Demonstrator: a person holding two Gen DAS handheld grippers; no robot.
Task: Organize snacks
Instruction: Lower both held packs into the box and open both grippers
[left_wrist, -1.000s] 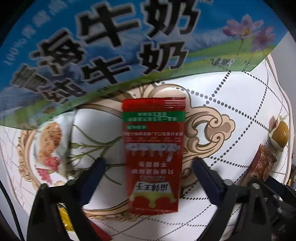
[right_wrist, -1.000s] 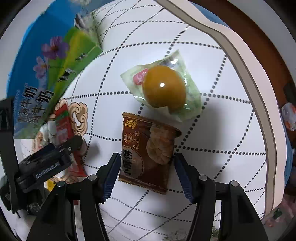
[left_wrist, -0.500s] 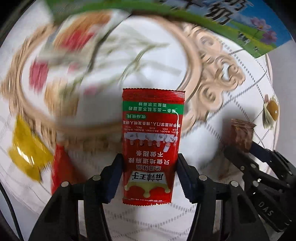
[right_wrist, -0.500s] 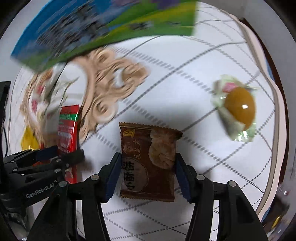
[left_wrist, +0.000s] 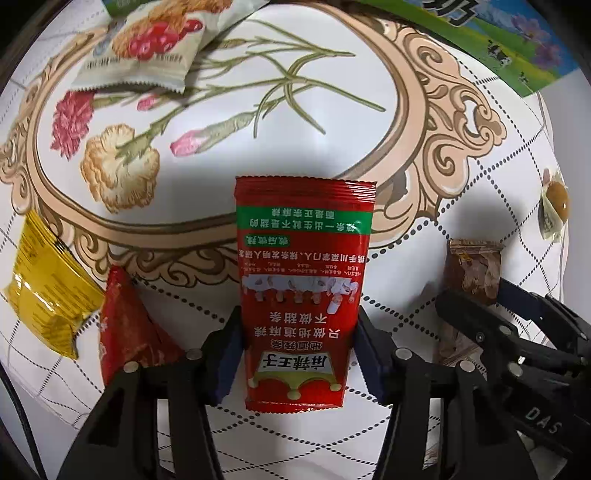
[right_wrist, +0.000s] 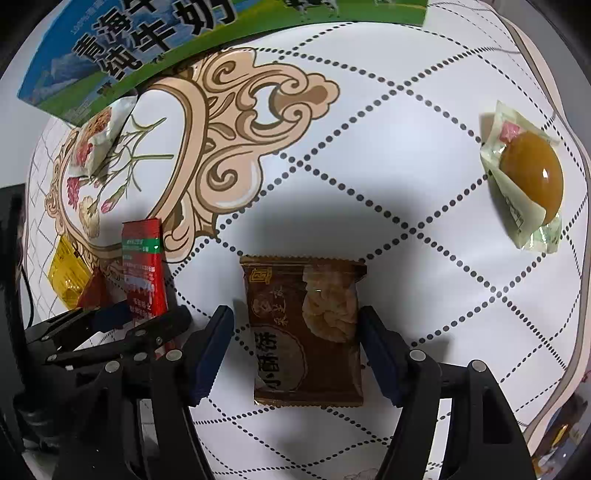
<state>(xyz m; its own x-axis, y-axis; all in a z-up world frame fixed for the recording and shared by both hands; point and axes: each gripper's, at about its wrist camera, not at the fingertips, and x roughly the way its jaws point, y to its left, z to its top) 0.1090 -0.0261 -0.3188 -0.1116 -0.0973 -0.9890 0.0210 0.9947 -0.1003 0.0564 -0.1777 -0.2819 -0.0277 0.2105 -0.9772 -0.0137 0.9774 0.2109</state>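
Observation:
My left gripper (left_wrist: 297, 350) is shut on a red snack packet (left_wrist: 303, 280) and holds it above the patterned tablecloth; it also shows in the right wrist view (right_wrist: 142, 269). My right gripper (right_wrist: 295, 349) is shut on a brown biscuit packet (right_wrist: 304, 332), lifted off the cloth; it shows at the right of the left wrist view (left_wrist: 472, 273). A wrapped egg (right_wrist: 530, 175) lies on the cloth to the right.
A blue-green milk carton box (right_wrist: 147, 48) stands at the back. A white cookie packet (left_wrist: 144, 55) lies near it. A yellow packet (left_wrist: 44, 291) and a red triangular packet (left_wrist: 129, 325) lie at the left. The table edge (right_wrist: 569, 365) curves on the right.
Both grippers closed on their packets, lifted them and drew back from the milk box; the egg now lies farther right.

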